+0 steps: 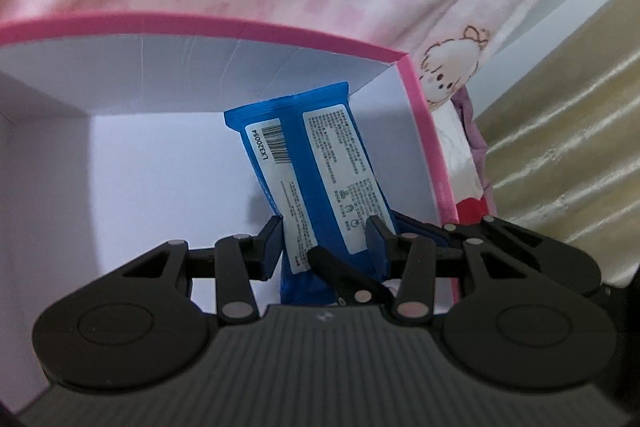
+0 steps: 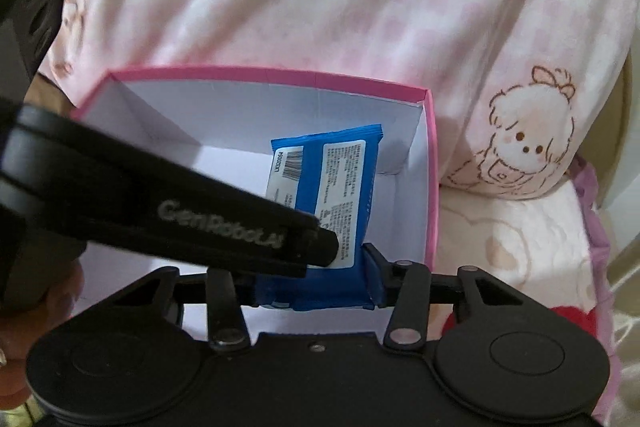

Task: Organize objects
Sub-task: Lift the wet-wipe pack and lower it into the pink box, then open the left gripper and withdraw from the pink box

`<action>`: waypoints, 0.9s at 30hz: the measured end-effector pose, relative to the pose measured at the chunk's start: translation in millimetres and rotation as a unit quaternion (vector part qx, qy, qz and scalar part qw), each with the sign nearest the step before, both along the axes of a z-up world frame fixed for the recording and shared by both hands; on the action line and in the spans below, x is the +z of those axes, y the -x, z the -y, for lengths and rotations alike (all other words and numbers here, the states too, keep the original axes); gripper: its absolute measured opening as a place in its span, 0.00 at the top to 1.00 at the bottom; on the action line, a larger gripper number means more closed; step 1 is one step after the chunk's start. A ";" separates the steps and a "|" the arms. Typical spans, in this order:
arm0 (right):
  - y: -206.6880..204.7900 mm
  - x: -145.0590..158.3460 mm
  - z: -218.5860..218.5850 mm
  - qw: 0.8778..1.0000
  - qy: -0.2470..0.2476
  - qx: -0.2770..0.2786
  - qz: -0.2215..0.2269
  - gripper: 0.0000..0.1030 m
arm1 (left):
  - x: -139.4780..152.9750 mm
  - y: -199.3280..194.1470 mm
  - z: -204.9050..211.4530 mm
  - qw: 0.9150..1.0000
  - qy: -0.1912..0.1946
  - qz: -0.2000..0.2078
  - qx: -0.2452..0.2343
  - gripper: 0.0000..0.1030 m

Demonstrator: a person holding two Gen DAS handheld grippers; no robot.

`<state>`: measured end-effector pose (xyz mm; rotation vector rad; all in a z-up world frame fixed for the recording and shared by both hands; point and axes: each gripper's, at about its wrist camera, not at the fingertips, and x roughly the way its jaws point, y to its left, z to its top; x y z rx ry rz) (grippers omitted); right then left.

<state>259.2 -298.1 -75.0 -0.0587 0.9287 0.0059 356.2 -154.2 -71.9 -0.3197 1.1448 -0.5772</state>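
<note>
- A glossy blue packet (image 1: 316, 163) with white printed labels lies inside the pink-rimmed white cardboard box (image 1: 424, 143).
- The left gripper (image 1: 326, 243) straddles it, seemingly clamped.
- The right gripper (image 2: 312, 279) clamps its near end, its left finger hidden.

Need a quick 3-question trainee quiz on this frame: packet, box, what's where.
1. True or false: the blue packet lies outside the pink box.
2. What is printed on the packet's white label, near its far end? A) a barcode B) a cartoon face C) nothing
3. In the right wrist view, which side wall of the box is the packet nearer to?

Key: 1 false, it is inside the box. 2 A. 3 the right wall.
</note>
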 end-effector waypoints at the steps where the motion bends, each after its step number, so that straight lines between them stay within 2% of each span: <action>1: -0.5 -2.1 -3.8 1.000 0.014 0.000 0.000 0.51 | -2.6 -1.5 -0.5 1.000 0.004 -0.004 0.001 0.58; 6: -2.5 -7.7 -19.5 0.997 0.081 -0.007 -0.006 0.52 | -14.0 -6.0 1.9 1.000 0.012 -0.016 0.004 0.58; 8: -3.3 -11.2 -27.6 0.993 0.116 -0.005 -0.006 0.53 | -15.2 -5.6 6.1 1.000 -0.009 -0.013 0.007 0.57; 10: 2.7 -8.9 -29.6 0.992 0.128 -0.007 0.005 0.52 | -10.1 0.2 7.8 0.999 -0.049 0.004 0.007 0.55; 11: 6.8 -4.9 -27.8 0.993 0.114 -0.008 0.003 0.52 | -6.0 4.7 7.0 0.998 -0.058 0.013 0.001 0.54; 14: 23.3 12.4 -14.3 1.000 0.021 -0.013 0.008 0.51 | 10.7 20.2 -1.3 0.996 -0.078 0.031 -0.009 0.53; 17: 39.7 29.2 -9.2 0.999 -0.033 -0.003 0.011 0.50 | 32.7 39.3 -14.8 0.996 -0.079 0.045 -0.021 0.49; 21: 67.4 60.7 -14.2 0.995 -0.100 0.019 0.006 0.43 | 65.4 69.9 -35.1 0.991 -0.103 0.074 -0.037 0.43; 27: 112.3 101.0 -37.8 0.991 -0.122 0.050 -0.004 0.40 | 112.9 112.1 -59.5 0.985 -0.124 0.097 -0.072 0.40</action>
